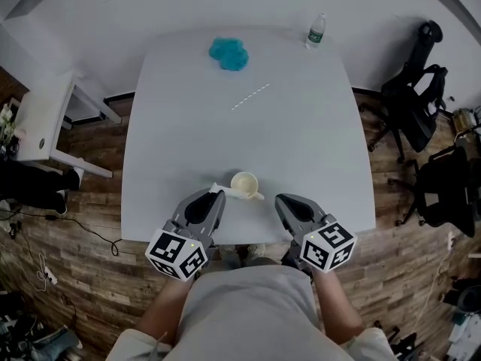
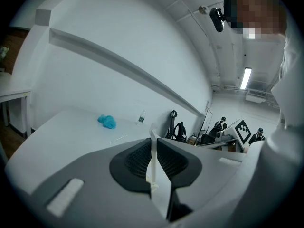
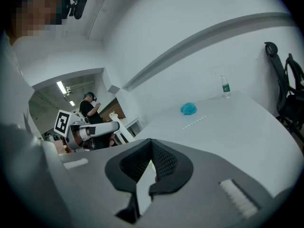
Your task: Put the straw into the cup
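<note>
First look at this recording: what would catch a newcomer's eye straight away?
A crumpled bright blue cloth lies at the far end of the white table, and a straw lies alone near the middle. At the near edge a cream cup stands just ahead of the left gripper and the right gripper. The left one pinches a thin white strip.

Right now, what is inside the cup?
Nothing shows in the cup: only its pale inside. The straw lies on the table, well beyond it. Nothing covers the opening.
</note>
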Available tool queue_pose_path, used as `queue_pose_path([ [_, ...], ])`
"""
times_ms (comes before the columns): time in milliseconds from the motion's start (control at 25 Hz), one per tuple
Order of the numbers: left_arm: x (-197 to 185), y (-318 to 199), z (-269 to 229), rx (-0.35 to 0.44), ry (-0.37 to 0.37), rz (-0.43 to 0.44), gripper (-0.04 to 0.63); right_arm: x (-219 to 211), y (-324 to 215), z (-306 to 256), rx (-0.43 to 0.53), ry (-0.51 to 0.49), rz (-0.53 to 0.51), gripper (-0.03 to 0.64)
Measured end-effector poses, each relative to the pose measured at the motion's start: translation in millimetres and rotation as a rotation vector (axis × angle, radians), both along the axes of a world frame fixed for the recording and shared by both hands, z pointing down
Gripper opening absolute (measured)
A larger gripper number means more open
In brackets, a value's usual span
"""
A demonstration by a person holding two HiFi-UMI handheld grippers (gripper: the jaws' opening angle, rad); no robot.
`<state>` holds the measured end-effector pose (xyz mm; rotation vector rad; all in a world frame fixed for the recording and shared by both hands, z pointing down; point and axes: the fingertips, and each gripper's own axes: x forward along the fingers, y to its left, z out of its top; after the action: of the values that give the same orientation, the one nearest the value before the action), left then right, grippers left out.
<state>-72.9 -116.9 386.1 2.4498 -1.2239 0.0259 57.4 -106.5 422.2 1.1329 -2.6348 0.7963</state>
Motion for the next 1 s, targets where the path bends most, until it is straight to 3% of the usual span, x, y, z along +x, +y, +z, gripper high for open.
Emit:
queue_pose_path([
  [1000,5,-39,57,-0.102,-0.064,-0.002,0.058,9,-23,42,-0.104,0.015,-0.012,0.006],
])
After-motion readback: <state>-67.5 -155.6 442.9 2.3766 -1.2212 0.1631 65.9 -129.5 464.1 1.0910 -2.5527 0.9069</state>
